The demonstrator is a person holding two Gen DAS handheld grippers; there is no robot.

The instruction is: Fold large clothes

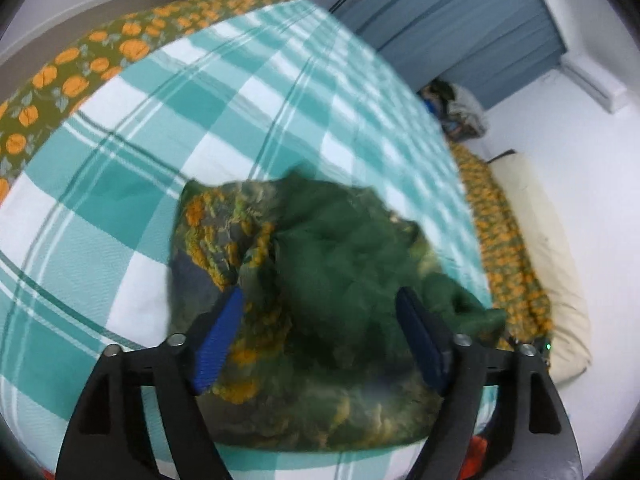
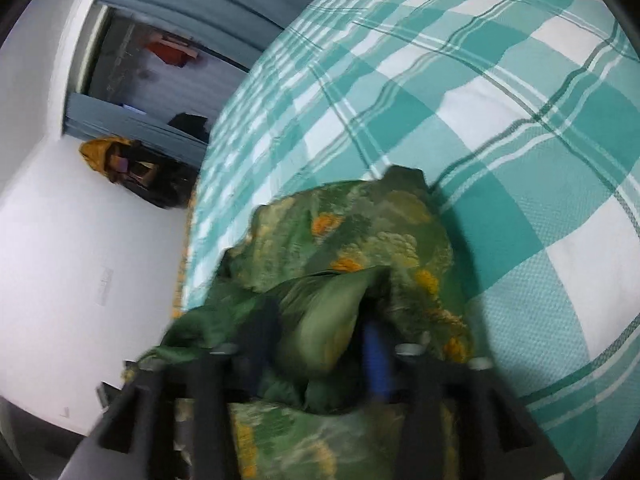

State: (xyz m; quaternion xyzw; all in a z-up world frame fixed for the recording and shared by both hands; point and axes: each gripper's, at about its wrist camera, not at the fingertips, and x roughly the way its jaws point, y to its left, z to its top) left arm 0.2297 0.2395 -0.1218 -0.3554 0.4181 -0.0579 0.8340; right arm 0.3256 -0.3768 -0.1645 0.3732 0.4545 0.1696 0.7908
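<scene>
On the teal-and-white checked bedspread (image 1: 120,208), near blue curtains (image 1: 460,28) and white walls, the crumpled green garment (image 1: 320,248) lies between both grippers' parted jaws, left gripper (image 1: 320,312) wide, right gripper (image 2: 320,336) narrower, neither gripping.

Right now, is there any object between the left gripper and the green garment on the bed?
Nothing visible. The left gripper stands open directly over the crumpled green garment, which lies between its blue pads on the checked bedsheet.
</scene>
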